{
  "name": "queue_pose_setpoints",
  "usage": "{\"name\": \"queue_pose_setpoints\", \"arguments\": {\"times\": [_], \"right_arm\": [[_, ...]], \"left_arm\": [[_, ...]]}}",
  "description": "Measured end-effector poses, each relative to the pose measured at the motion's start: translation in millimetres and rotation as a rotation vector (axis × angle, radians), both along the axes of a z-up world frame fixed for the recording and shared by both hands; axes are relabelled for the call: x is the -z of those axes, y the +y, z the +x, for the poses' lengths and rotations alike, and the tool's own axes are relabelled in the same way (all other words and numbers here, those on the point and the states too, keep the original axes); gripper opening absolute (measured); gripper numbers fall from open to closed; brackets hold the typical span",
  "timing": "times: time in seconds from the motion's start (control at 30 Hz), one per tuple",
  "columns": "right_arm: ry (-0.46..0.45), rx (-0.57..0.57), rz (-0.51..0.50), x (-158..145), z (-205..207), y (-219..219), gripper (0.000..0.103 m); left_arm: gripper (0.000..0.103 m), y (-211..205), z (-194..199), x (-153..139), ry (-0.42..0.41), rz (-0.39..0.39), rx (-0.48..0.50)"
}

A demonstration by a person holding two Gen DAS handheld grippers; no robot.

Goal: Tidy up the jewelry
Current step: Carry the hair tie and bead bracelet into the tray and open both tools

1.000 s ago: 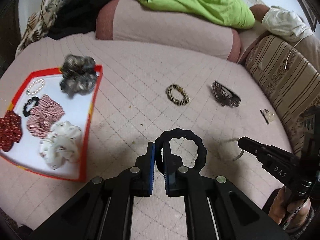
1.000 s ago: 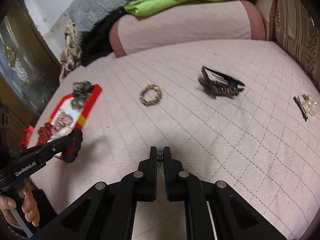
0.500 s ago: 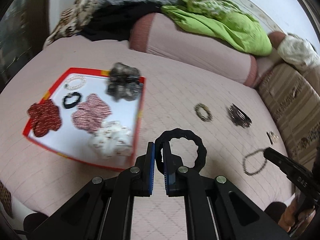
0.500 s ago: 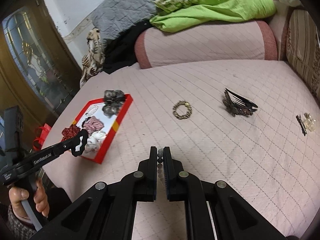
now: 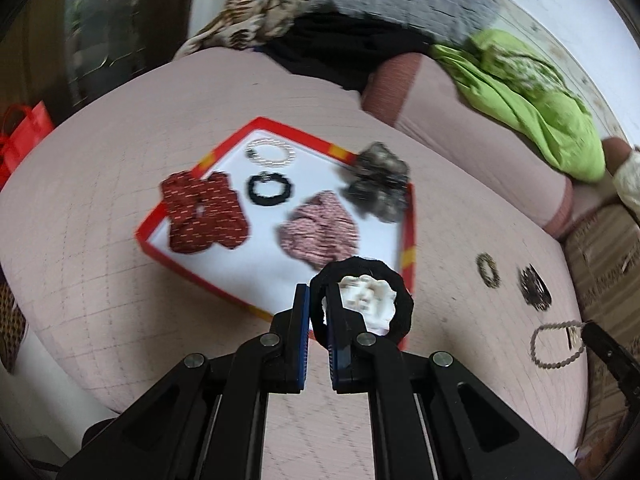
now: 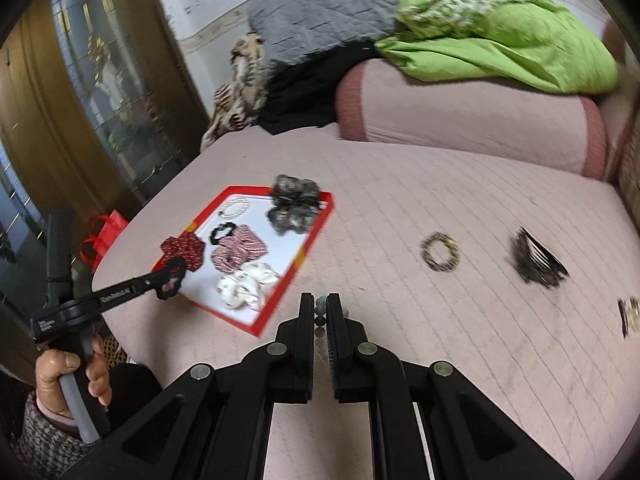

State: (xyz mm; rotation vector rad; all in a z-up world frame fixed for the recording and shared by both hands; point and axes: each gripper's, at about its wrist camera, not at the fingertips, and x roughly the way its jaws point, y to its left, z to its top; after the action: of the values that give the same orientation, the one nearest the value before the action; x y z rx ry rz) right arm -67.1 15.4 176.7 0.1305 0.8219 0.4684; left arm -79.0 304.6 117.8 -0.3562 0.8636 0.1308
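My left gripper (image 5: 318, 300) is shut on a black wavy hair tie (image 5: 405, 304), which hangs over the near right corner of the red-rimmed white tray (image 5: 408, 236). The tray holds a red scrunchie (image 5: 202, 216), a pink one (image 5: 320, 232), a grey one (image 5: 378, 182), a white one (image 5: 366, 296), a small black tie (image 5: 270, 188) and a pearl bracelet (image 5: 270, 152). My right gripper (image 6: 320, 308) is shut on a grey bead bracelet (image 6: 320, 305), whose loop (image 5: 534, 346) dangles above the bed. A gold bracelet (image 6: 439, 256) and a dark hair claw (image 6: 536, 260) lie on the bed.
A hair pin (image 6: 628, 316) lies at the bed's right side. A pink bolster (image 6: 460, 112) with a green blanket (image 6: 500, 32) lines the far side. A red bag (image 6: 102, 236) sits beyond the bed's left edge. A person's hand (image 6: 68, 372) holds the left gripper's handle.
My left gripper carried the black hair tie leftward from the open bed to above the tray's near corner. My right gripper rose off the bed with the bead bracelet and followed toward the tray.
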Motion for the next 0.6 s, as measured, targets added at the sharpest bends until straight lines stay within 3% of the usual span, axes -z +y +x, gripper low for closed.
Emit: {"name": "queue_pose_setpoints", "arguments": {"times": [0.27, 0.6], "right_arm": [[0.005, -0.094, -0.043, -4.7, 29.3, 69.0, 0.007], [0.053, -0.134, -0.086, 13.4, 85.0, 139.6, 0.007]], "left_arm": [[0.007, 37.1, 14.0, 21.5, 0.037, -0.038, -0.063], [0.007, 55.9, 53.6, 46.2, 0.090, -0.001, -0.071]]}}
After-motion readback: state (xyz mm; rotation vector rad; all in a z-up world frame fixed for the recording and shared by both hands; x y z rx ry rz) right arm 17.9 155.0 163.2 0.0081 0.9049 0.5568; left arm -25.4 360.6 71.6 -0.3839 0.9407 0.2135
